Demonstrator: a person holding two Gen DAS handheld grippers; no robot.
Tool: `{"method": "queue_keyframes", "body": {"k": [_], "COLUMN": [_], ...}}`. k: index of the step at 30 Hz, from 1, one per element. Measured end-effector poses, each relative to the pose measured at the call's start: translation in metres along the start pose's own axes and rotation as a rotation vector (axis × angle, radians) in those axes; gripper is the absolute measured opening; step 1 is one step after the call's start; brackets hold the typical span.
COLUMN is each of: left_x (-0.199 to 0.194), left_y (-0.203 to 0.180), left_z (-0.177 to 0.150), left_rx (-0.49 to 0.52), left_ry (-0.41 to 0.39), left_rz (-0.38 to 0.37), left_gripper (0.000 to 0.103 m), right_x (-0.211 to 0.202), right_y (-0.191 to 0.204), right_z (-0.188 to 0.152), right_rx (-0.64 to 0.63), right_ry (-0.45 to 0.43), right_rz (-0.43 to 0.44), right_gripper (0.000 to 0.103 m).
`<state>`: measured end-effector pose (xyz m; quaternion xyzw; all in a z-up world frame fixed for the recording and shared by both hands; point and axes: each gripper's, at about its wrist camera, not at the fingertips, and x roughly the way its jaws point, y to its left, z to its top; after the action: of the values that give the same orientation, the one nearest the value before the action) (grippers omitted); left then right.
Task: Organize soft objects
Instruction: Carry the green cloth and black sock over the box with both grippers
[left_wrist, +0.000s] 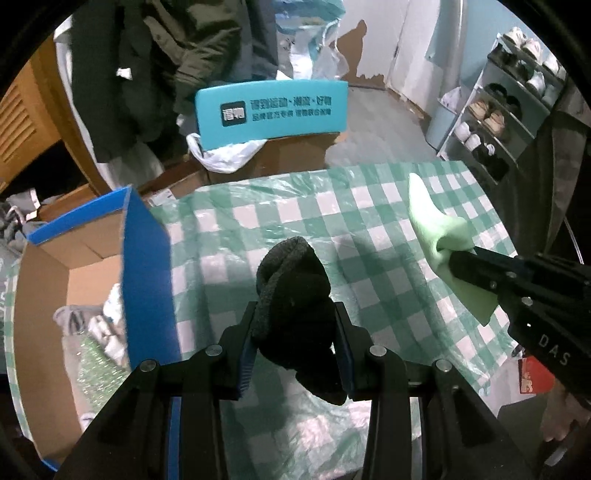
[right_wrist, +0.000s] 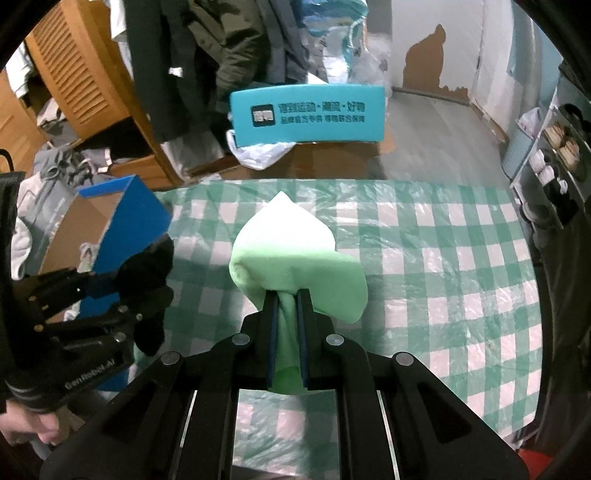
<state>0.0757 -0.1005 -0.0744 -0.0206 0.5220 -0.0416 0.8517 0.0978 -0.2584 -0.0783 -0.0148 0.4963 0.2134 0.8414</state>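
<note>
My left gripper has its jaws clamped on a bunched black knit sock, held above the green-and-white checked plastic-covered surface. My right gripper has its jaws pressed together on a pale green soft cloth, also off the surface. An open blue-sided cardboard box stands at the surface's left edge.

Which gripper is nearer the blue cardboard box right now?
Left. The left gripper, shut on the black sock, hangs just beside the blue cardboard box. The right gripper, clamping the green cloth, is farther away over the checked tablecloth.
</note>
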Motion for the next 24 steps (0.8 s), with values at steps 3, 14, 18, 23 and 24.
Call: {"method": "queue_keyframes", "body": {"k": [3,14,18,23,24], "left_x": [-0.011,-0.046,-0.054,-0.06,-0.062], "left_y": [0.007,0.034,0.048,0.065,0.068], "left_z": [-0.004,-0.017,-0.02,-0.023,-0.024], "left_rx": [-0.004,-0.024,-0.032,-0.059,-0.064], "left_ry": [-0.01,-0.055,-0.076,-0.083,-0.085], "left_rz": [-0.001,0.005,0.04,0.05,0.05], "left_gripper": [0.038,0.038,0.038,0.038,0.038], "right_x": [-0.009,-0.032,-0.029,-0.018,-0.017], "right_y": [0.011,0.06,0.074,0.088,0.092], "right_z": [-0.001,0.002,0.006,0.014,0.015], "right_rx": [-0.019,-0.095,-0.112,-0.11,-0.113], "right_ry": [-0.012,-0.046,-0.047,-0.031,-0.029], "right_rz": [0.009,0.061,0.067,0.093,0.094], "right_gripper": [0.009,0.009,0.009,0.009,0.009]}}
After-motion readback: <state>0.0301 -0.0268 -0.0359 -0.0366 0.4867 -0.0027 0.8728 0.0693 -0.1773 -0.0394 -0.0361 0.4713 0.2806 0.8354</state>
